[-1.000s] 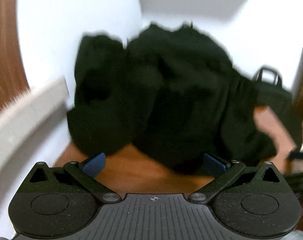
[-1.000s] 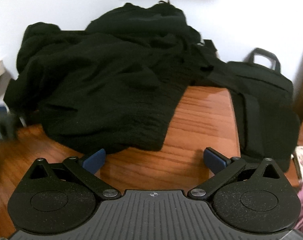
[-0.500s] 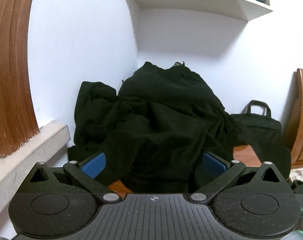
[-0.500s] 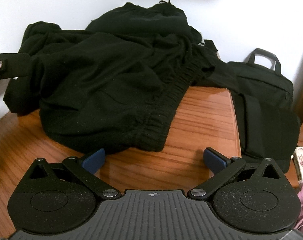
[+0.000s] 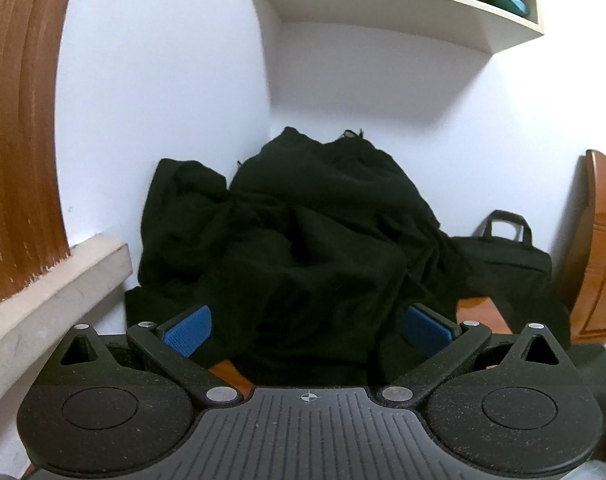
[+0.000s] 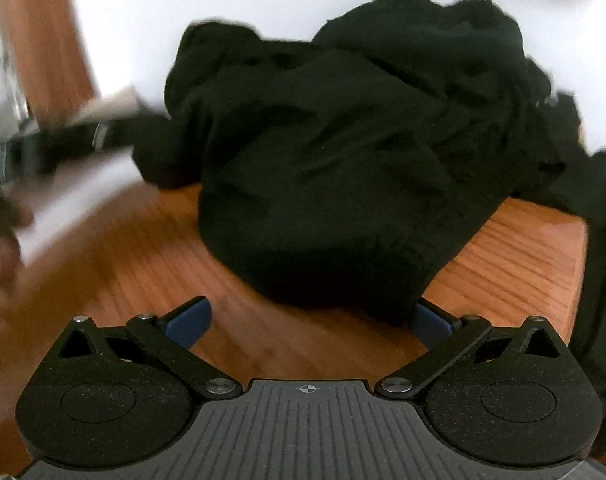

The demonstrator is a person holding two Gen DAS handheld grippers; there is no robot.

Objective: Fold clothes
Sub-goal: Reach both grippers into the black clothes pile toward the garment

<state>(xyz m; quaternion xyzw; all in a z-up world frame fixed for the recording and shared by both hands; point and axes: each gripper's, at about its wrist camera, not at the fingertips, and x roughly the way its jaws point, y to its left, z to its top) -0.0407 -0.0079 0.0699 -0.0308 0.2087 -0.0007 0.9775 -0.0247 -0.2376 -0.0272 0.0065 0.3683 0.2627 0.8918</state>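
Note:
A heap of crumpled black clothes (image 5: 303,248) lies in the corner of a wooden table (image 6: 515,248), against the white walls. My left gripper (image 5: 309,330) is open, low at the near edge of the heap, with black fabric filling the space between its blue pads (image 5: 187,330). My right gripper (image 6: 309,322) is open too, just above the table in front of the black clothes (image 6: 343,152); the near hem reaches its right pad (image 6: 431,326). The right wrist view is blurred by motion. Neither gripper holds anything.
A black bag (image 5: 507,256) with a handle stands to the right of the heap. A shelf (image 5: 383,4) with books hangs above. A pale ledge (image 5: 51,304) and wooden frame (image 5: 19,140) lie to the left. The left gripper (image 6: 43,152) and a hand show blurred at left in the right wrist view.
My left gripper has tilted up and moved in on the heap, so fabric now sits between its pads. My right gripper has swung left and closer to the clothes' near hem.

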